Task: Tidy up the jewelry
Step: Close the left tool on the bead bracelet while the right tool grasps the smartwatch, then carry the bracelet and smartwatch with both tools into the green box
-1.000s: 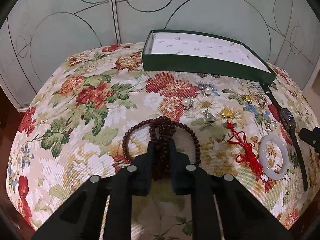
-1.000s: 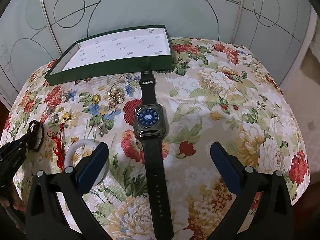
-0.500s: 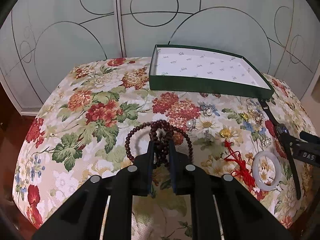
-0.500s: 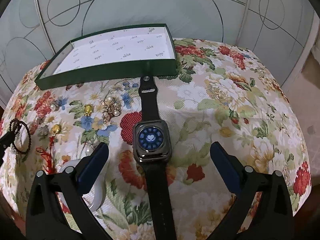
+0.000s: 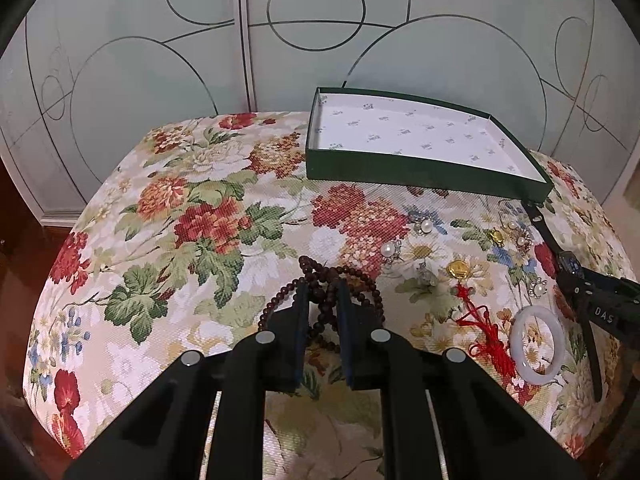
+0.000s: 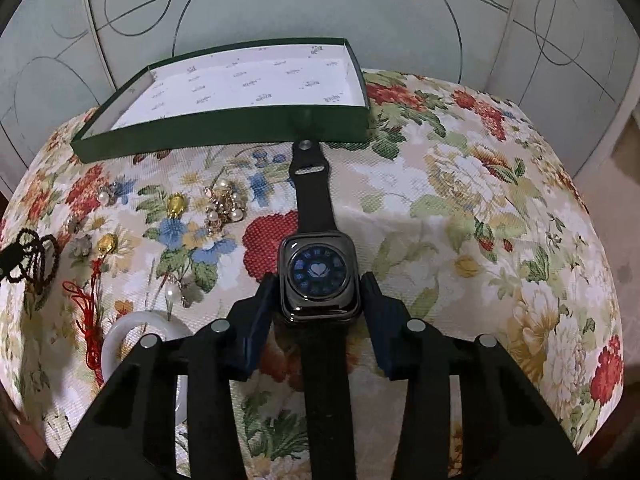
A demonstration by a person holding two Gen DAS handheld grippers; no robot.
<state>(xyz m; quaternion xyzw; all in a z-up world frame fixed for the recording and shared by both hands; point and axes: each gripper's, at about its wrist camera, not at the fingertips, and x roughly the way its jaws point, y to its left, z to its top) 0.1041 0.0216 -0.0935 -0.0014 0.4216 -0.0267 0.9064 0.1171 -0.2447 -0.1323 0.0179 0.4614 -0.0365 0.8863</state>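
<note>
Two grippers at jewelry on a floral worktop [image 5: 208, 216]

The left gripper [image 5: 322, 300] is clenched on dark prayer beads [image 5: 320, 276]; beyond it to the right sits the open green box [image 5: 400, 168]. The right gripper [image 6: 320, 286], stamped "DAS", has just been closing, its fingertips now flanking the smartwatch [image 6: 318, 272], heart icon lit; whether they press it I cannot tell.

the left gripper [image 5: 322, 300] is pinching the dark bead bracelet [image 5: 320, 308] between its jaws, over the flowered counter [image 5: 180, 220]. the green box [image 5: 420, 168] is lying behind. at the right, the white bangle [image 5: 538, 344] and red tassel [image 5: 486, 332] are lying near the right gripper [image 5: 600, 300], which is reaching over the watch [image 5: 570, 264].
</note>
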